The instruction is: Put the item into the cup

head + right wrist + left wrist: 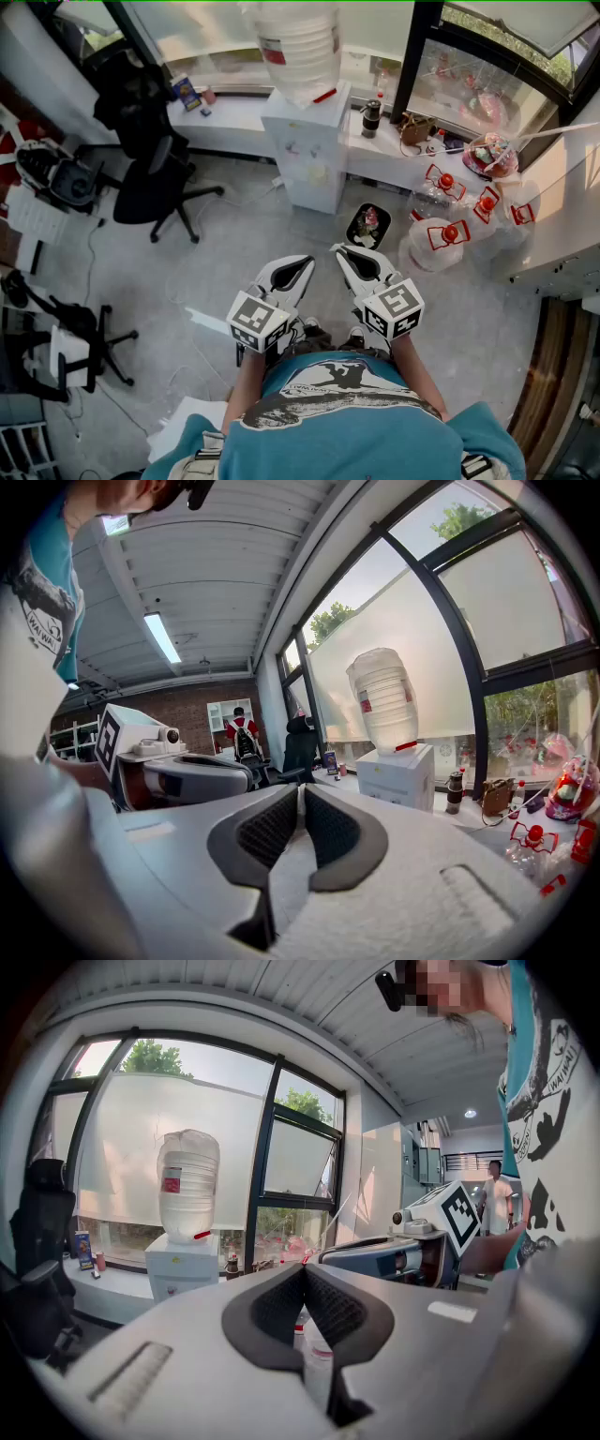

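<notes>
grippers are both sitting low in the centre of the head view, side by side and close against the person's chest; the left gripper (292, 270) is showing its pads meeting at the tips in its own view, with nothing caught between them, and the right gripper (354, 260) is looking the same, closed and empty; no cup is showing clearly in any view and no item is standing out, so the task is probably not yet under way; the nearest candidate is a black tray (352, 231) on the floor with something colourful in it, lying just above the right gripper in the frame, so the right one is sitting nearer; the water dispenser (309, 141) is standing further up, at top centre.
</notes>
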The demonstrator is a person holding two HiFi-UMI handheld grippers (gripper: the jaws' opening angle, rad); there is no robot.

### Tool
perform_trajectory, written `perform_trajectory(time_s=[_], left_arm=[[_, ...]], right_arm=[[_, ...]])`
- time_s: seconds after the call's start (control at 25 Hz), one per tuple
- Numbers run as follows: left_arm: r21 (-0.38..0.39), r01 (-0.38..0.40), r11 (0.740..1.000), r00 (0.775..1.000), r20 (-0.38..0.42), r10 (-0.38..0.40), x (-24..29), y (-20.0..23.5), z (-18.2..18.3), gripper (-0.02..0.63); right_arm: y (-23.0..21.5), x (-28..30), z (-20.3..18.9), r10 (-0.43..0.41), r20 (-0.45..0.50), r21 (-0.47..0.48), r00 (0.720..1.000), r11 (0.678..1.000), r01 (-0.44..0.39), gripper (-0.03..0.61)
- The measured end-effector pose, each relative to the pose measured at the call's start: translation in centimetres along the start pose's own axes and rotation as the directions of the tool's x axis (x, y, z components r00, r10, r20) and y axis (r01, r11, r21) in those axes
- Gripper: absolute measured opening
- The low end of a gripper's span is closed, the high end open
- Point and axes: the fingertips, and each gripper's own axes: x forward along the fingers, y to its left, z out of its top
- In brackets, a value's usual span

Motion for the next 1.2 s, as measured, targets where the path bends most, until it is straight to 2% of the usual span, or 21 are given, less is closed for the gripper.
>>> perform_trajectory(time_s=[0.8, 1.2], left_arm=[[0.006, 0.026, 1.000, 1.000, 0.009, -0.026, -1.7, 3.7, 0.1, 0.015], [-0.004, 0.030, 1.000, 1.000, -0.005, -0.030, -4.0, 6.3, -1.3, 0.015]], right_arm=[[1.4, 4.2, 0.3, -0.016, 0.013, 0.039, 1.000, 0.999, 0.016, 0.018], [2.3, 6.7, -0.4, -0.049, 0.016, 0.062, 0.999, 0.997, 0.048, 0.018]])
